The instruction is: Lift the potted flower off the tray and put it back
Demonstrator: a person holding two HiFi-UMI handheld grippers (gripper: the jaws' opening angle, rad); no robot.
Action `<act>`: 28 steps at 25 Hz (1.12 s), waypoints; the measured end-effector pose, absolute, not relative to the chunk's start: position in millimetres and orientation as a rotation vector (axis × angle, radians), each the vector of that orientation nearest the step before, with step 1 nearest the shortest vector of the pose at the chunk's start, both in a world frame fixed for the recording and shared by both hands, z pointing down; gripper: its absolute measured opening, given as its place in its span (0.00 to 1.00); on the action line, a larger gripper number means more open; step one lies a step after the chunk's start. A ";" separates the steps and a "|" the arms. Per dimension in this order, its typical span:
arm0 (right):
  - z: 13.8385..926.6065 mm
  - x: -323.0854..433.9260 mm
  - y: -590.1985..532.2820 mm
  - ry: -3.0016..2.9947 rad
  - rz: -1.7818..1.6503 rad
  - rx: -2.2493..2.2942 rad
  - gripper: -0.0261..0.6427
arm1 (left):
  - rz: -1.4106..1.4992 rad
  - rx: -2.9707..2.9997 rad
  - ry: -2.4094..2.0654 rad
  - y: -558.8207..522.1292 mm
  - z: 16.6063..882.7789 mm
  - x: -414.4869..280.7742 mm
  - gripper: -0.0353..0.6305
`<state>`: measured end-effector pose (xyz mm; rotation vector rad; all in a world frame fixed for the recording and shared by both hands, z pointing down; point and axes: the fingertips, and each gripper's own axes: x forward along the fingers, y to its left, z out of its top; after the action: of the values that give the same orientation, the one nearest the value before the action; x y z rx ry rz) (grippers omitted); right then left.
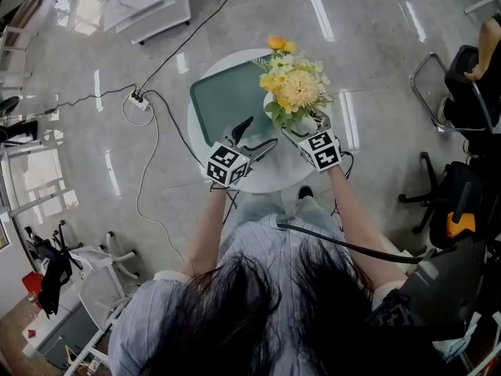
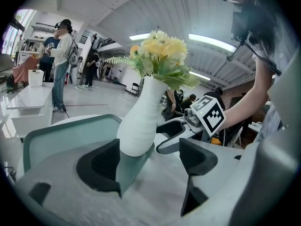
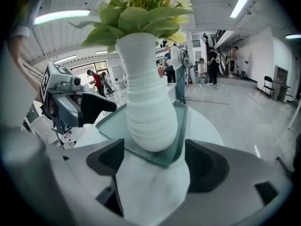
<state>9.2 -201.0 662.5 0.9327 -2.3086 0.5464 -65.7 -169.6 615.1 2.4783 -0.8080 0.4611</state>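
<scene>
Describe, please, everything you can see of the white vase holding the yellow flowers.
The vase is white, matte and ceramic-looking, with fine horizontal ribs, a rounded belly and a narrower neck. It holds yellow and cream flowers with green leaves. It stands upright on the near right corner of the grey-green tray, which lies on a round white table. The right gripper faces its base with jaws apart, not touching it.

No legible text anywhere.

Bright overhead strip lights; glare streaks on floor; fisheye edges, dark corners.
</scene>
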 end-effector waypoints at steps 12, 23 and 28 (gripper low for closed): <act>626.7 28.6 -163.1 -2.382 0.552 0.934 0.62 | 0.324 2.456 -0.913 -149.5 583.6 -53.5 0.64; 570.3 44.1 -125.7 -2.524 0.460 0.916 0.35 | 0.152 2.452 -1.060 -118.6 539.6 -34.1 0.42; 554.1 50.9 -102.5 -2.571 0.444 0.896 0.24 | 0.098 2.407 -1.141 -97.7 527.8 -32.7 0.36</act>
<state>50.9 -102.5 554.1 0.8956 -2.5713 0.4442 -32.7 -97.7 527.8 2.4068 -1.1411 0.0977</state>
